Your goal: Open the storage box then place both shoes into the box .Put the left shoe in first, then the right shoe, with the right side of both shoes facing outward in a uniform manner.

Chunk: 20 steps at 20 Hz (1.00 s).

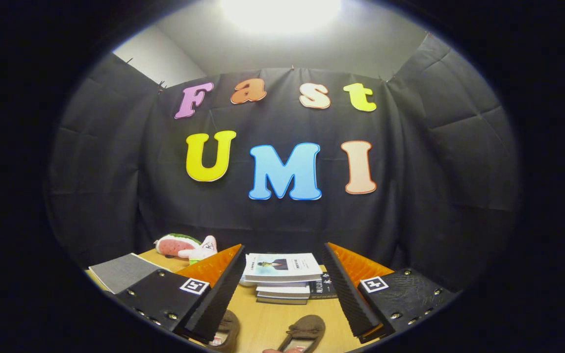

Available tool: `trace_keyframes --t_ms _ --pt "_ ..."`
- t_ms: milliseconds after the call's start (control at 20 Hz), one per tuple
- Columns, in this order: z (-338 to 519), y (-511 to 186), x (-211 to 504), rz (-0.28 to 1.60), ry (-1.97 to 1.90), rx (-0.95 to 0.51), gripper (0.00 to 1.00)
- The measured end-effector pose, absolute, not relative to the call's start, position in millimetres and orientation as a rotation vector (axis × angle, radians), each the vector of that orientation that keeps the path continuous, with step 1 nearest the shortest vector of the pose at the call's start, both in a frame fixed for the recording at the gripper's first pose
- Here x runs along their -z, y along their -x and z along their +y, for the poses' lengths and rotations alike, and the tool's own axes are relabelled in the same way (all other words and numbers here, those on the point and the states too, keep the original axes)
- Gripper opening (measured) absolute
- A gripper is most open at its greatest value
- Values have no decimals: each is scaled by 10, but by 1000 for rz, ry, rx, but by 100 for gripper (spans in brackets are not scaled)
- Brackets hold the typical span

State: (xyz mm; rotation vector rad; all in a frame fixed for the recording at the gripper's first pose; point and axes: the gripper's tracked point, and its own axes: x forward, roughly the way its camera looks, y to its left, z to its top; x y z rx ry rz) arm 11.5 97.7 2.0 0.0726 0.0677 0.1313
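Gripper view shows the gripper with jaws wide apart, holding nothing; two brown shoes lie on the table near its front edge, books beyond.

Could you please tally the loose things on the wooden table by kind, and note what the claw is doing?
Brown suede slip-on shoes: 2
Stacked paperback books: 4
Pink-and-green plush toy: 1
Flat grey sheet: 1
Total: 8
The claw is open above the wooden table, holding nothing; the shoes lie low between its fingers.
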Motion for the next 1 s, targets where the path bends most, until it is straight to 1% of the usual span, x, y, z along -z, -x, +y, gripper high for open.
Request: trace_keyframes --t_ms 350,650,850,1000 --pt "1631 -166 543 255 -187 -338 96" --pt "2616 74 1074 525 -370 -672 97" --pt "2994 154 1318 612 -392 -776 97" --pt "3263 251 1504 713 -460 -845 97"
